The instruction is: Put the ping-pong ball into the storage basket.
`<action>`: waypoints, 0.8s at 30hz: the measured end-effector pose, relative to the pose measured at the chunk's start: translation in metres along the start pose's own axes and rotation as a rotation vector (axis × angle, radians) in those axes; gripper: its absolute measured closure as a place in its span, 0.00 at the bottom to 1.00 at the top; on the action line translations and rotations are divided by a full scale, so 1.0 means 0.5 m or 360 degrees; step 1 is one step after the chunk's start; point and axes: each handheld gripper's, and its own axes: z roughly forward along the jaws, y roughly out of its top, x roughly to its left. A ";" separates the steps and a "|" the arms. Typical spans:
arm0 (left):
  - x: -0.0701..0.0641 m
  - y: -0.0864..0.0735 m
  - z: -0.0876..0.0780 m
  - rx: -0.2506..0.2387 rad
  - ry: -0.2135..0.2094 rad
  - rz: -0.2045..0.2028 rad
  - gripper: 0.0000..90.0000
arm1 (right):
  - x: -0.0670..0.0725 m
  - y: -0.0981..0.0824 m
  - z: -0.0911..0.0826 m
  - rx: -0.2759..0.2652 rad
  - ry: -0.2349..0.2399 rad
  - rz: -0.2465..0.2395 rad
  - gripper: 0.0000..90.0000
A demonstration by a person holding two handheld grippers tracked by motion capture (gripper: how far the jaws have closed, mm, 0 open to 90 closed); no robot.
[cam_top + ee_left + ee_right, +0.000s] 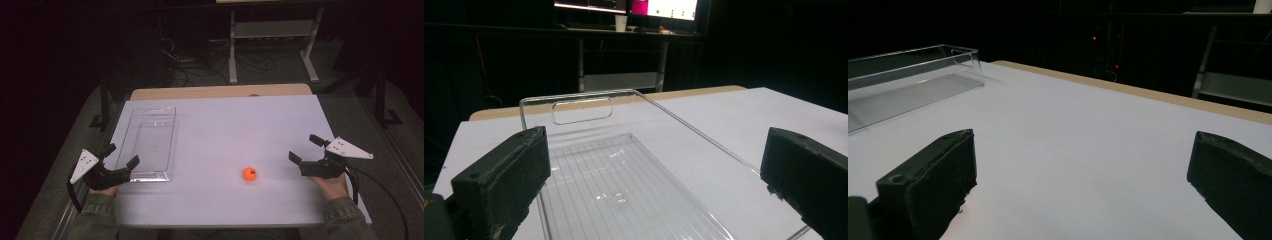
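Note:
An orange ball lies on the white table, near the front and right of centre. A clear plastic tray rests at the left, empty. My left gripper hovers at the tray's near left corner, jaws wide open, nothing between them; in the left gripper view the tray stretches away between the jaws. My right gripper sits to the right of the ball, open and empty, apart from it. The right gripper view looks across bare table toward the tray.
The table's wooden far edge shows beyond the white sheet. Behind it stand a metal shelf frame and floor cables. A cable trails from the right gripper off the table's right side. Dark floor surrounds the table.

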 end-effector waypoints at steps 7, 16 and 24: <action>0.000 0.000 0.000 0.0001 0.0000 -0.0002 0.00 | 0.000 0.000 0.000 -0.0001 0.0001 0.0003 0.00; -0.004 0.000 0.003 0.0038 0.0036 0.0012 0.00 | -0.001 -0.006 0.004 0.0010 -0.0009 0.0022 0.00; -0.009 0.016 0.001 0.0059 0.0028 0.0082 0.00 | -0.004 -0.004 0.001 -0.0012 -0.0024 0.0031 0.00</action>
